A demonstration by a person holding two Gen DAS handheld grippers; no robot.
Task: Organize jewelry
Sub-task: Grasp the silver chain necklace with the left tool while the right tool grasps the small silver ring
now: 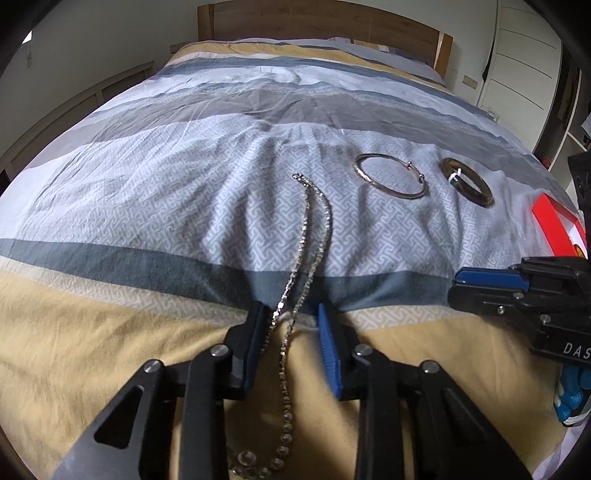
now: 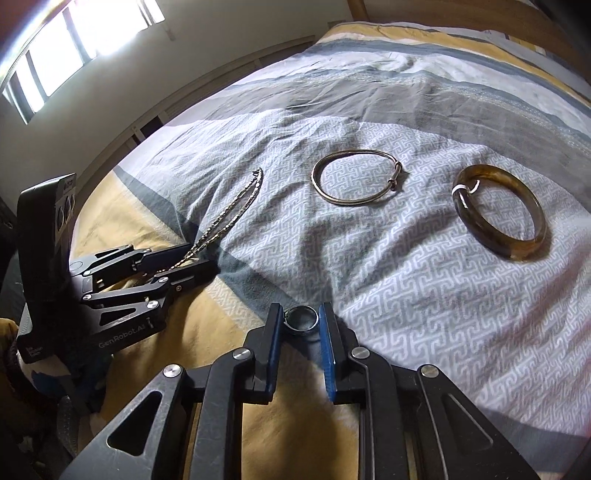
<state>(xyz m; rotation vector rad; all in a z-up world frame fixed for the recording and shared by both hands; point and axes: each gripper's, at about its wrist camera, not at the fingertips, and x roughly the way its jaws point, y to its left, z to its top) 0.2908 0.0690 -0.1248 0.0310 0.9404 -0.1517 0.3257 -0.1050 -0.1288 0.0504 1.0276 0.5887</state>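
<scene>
A silver chain necklace (image 1: 314,236) lies stretched on the bedspread and runs back between the fingers of my left gripper (image 1: 291,314), which is open around it; it also shows in the right wrist view (image 2: 236,210). My right gripper (image 2: 299,314) is shut on a small silver ring (image 2: 302,319), held at the fingertips just above the bed. A thin metal bangle (image 2: 356,177) and a brown stone bangle (image 2: 498,212) lie side by side further up the bed; they show in the left wrist view too: the metal bangle (image 1: 389,176) and the stone bangle (image 1: 467,181).
The striped bedspread (image 1: 147,184) is creased. A red and white box (image 1: 557,225) sits at the bed's right edge. A wooden headboard (image 1: 314,22) stands at the far end. The left gripper (image 2: 184,258) shows at left in the right wrist view.
</scene>
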